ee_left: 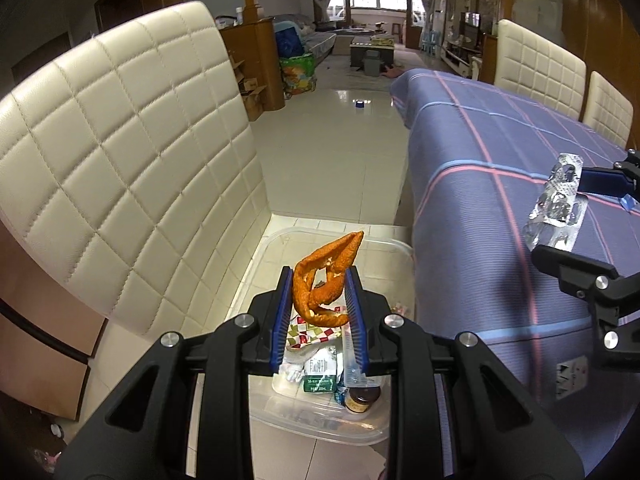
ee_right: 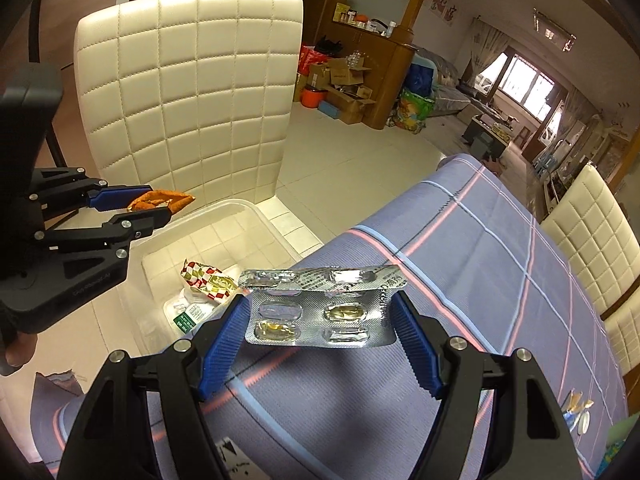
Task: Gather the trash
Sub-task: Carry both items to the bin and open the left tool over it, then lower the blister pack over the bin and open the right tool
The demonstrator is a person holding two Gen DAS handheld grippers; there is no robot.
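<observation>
My left gripper (ee_left: 318, 276) is shut on a curled orange peel (ee_left: 326, 280) and holds it above a clear plastic bin (ee_left: 394, 250) on the floor. The bin holds a red-checked wrapper (ee_left: 310, 334), a green-white box (ee_left: 319, 378) and a small dark jar (ee_left: 362, 400). My right gripper (ee_right: 322, 304) is shut on a silver pill blister pack (ee_right: 320, 308), held over the table's edge. In the right wrist view the left gripper (ee_right: 158, 206) with the peel (ee_right: 162, 200) hangs over the bin (ee_right: 256, 212). In the left wrist view the blister pack (ee_left: 556, 200) shows at the right.
A table with a blue plaid cloth (ee_right: 460, 280) stands right of the bin. A cream quilted chair (ee_left: 120, 160) stands left of the bin. More cream chairs (ee_right: 592, 236) line the table's far side. Small scraps (ee_right: 576, 412) lie on the cloth.
</observation>
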